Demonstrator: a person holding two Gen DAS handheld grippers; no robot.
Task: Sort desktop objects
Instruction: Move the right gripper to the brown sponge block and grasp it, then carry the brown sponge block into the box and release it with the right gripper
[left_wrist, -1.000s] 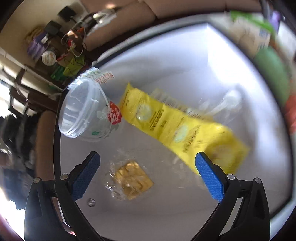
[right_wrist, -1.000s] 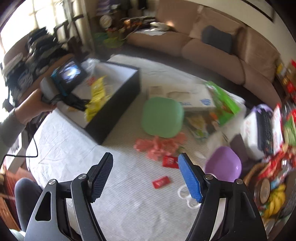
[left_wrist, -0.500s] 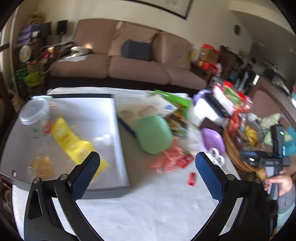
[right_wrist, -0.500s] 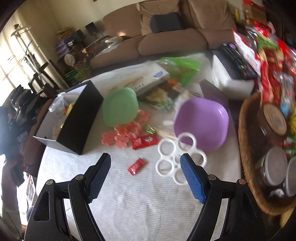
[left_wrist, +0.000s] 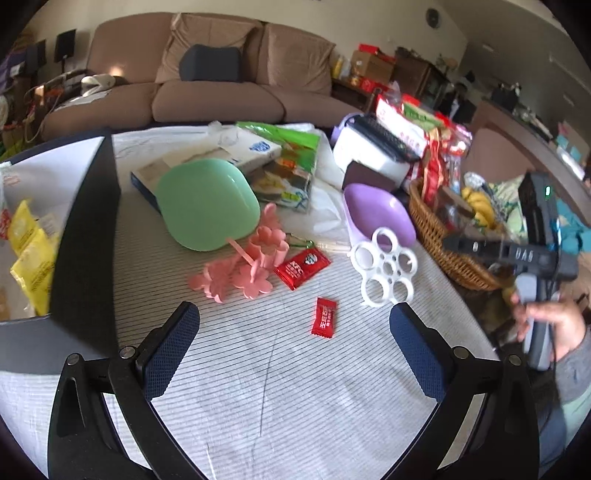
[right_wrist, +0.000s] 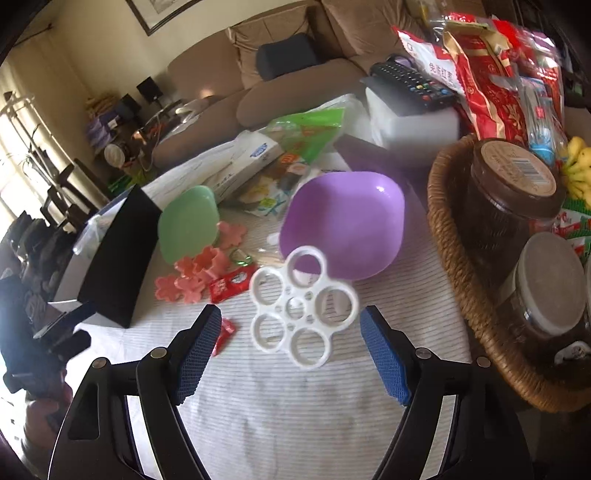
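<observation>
My left gripper (left_wrist: 295, 325) is open and empty above the striped cloth, just behind a small red candy wrapper (left_wrist: 324, 317). Beyond it lie a larger red sachet (left_wrist: 302, 268), pink flower moulds (left_wrist: 240, 269), a green bowl (left_wrist: 207, 206), a purple bowl (left_wrist: 380, 218) and a white ring holder (left_wrist: 384, 273). My right gripper (right_wrist: 291, 332) is open and empty, with the white ring holder (right_wrist: 303, 306) just ahead between its fingers and the purple bowl (right_wrist: 343, 225) behind it. The red candy (right_wrist: 225, 334) lies beside its left finger.
A black-walled box (left_wrist: 88, 236) with yellow packets (left_wrist: 31, 251) stands at the left. A wicker basket (right_wrist: 458, 243) with jars and snacks stands at the right. A tissue box (left_wrist: 221, 155), a green packet (left_wrist: 291, 158) and a white box with a remote (left_wrist: 376, 147) lie at the back.
My left gripper has left the box and swung right over the cloth toward the red candy. My right gripper has moved closer to the white ring holder.
</observation>
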